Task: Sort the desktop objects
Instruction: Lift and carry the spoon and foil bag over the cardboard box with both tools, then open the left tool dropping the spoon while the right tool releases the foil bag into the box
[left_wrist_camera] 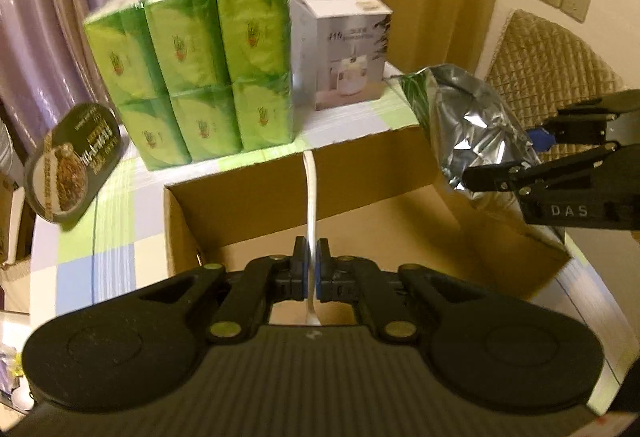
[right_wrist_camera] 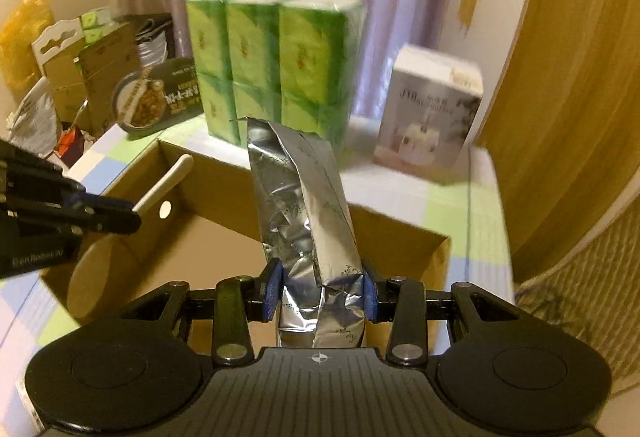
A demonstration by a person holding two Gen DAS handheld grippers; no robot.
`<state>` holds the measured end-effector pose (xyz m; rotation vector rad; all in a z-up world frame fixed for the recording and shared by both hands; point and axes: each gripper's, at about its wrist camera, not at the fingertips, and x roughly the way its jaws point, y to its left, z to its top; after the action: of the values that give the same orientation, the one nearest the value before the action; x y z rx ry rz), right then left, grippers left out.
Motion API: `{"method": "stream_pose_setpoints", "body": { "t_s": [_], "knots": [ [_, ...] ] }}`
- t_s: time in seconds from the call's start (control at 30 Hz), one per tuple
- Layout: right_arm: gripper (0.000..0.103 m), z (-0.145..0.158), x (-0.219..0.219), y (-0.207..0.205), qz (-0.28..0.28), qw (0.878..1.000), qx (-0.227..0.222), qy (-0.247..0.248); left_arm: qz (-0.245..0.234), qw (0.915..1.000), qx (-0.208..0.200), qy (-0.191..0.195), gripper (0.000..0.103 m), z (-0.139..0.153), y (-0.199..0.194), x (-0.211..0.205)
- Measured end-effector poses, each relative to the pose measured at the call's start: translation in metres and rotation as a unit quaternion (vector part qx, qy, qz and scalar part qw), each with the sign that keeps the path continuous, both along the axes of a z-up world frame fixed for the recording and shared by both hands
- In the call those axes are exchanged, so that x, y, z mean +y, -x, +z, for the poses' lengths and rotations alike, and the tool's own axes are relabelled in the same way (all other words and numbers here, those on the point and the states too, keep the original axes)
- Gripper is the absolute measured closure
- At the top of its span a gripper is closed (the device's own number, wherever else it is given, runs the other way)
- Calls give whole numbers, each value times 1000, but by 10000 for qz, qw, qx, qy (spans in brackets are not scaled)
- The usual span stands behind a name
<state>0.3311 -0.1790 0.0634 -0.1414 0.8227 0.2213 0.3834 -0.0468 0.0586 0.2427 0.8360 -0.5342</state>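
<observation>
Both tools are holding items above an open cardboard box (left_wrist_camera: 360, 173) that is sitting on the bench (left_wrist_camera: 120, 237). Left tool (left_wrist_camera: 311, 269) is clamping a white spoon (left_wrist_camera: 310, 197) by its handle, the shaft pointing forward over the box's interior; from the right wrist view the spoon's bowl (right_wrist_camera: 90, 277) is hanging low beside the box's near wall. Right tool (right_wrist_camera: 323, 297) is squeezing a crumpled silver foil pouch (right_wrist_camera: 304, 205) between its blue pads (right_wrist_camera: 270, 295), the pouch's open top leaning upward and away, over the box. Behind the box, a shrink-wrapped green tissue pack (left_wrist_camera: 192, 77) is standing upright on the checked bench cover, with a white product box (left_wrist_camera: 340, 49) just beside it on the right. A round-edged dark food package (left_wrist_camera: 72, 161) is leaning near the tissue pack's left side, its far edge blurred.
</observation>
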Motion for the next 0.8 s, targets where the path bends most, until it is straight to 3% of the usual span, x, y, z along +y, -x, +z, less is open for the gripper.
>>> {"method": "stream_pose_setpoints", "body": {
  "t_s": [0.17, 0.27, 0.33, 0.37, 0.4, 0.47, 0.7, 0.8],
  "knots": [
    [88, -27, -3, -24, -193, 9991, 335, -175, 2, 9998, 171, -83, 102, -29, -14, -10],
    [88, -43, -1, -30, -152, 9986, 492, -111, -18, 9995, 291, -123, 102, -44, -18, -14],
    [88, -48, -1, -29, -106, 9988, 465, -97, -33, 9994, 306, -145, 98, -51, -20, -16],
    [87, -49, 0, -30, -74, 9989, 462, -89, -27, 9994, 302, -151, 91, -54, -20, -16],
    [84, -49, -1, -29, -41, 9988, 467, -105, -18, 9994, 295, -161, 81, -56, -20, -16],
    [78, -49, 0, -27, -6, 9990, 442, -75, -19, 9995, 251, -168, 74, -58, -18, -15],
    [50, -49, -8, -12, 3, 9992, 358, -192, 109, 9999, 90, -86, 67, -52, -2, 2],
    [47, -42, -11, 1, -9, 9994, 288, -194, 196, 9998, 15, 4, 62, -44, 11, 12]
  ]
}}
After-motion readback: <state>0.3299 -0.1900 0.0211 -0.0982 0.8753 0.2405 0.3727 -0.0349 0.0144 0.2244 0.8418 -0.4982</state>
